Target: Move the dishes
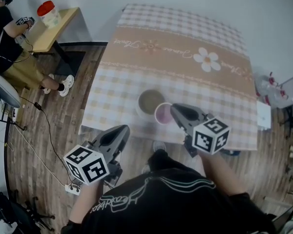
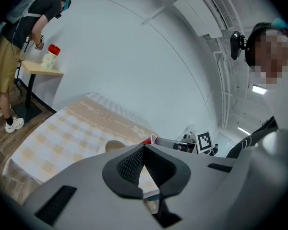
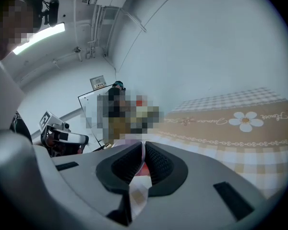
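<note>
Head view: the right gripper [image 1: 174, 111] pinches the right rim of a pink cup [image 1: 162, 115], its fingers almost together with the thin wall between them. The cup is close against a green bowl [image 1: 149, 101], above the near part of the checked table [image 1: 185, 48]. The left gripper [image 1: 118, 131] hangs off the table's near edge, its fingers closed on nothing

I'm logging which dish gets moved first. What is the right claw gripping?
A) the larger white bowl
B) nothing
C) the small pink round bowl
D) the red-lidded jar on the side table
C: the right claw is closed on the rim of the small pink round bowl, whose thin edge shows between the pads in the right gripper view. The larger white bowl beside it is free of the claw.
</note>
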`<state>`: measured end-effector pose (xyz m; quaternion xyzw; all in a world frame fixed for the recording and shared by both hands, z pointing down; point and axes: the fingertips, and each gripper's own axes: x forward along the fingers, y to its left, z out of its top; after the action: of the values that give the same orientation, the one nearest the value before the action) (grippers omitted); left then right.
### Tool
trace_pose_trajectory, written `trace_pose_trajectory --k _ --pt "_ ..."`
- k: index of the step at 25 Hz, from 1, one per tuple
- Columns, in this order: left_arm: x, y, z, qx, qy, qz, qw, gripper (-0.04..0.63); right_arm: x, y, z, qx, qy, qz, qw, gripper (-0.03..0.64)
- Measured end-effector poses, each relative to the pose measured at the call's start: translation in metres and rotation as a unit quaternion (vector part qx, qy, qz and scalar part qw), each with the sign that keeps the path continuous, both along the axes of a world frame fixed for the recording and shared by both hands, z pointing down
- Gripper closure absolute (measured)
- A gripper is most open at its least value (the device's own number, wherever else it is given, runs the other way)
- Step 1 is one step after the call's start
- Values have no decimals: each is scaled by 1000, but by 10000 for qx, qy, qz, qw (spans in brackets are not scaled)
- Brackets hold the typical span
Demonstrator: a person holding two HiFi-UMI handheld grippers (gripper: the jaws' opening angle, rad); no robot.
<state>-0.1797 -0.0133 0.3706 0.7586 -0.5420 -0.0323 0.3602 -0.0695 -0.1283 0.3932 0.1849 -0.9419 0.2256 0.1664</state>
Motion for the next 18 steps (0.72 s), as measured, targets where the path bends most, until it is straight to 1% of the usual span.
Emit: trace_pose_trajectory --k 4,8,18 --pt "11 13 -9 121 -64 136 9998 601 19 17 -13 121 -132 223 9996 583" --pt "25 24 -13 131 -104 303 9994 601 44 29 -18 156 -252 535 9981 583" --pt "73 27 -21 274 -132 1001 9945 601 115 42 -29 344 -324 1401 9890 583"
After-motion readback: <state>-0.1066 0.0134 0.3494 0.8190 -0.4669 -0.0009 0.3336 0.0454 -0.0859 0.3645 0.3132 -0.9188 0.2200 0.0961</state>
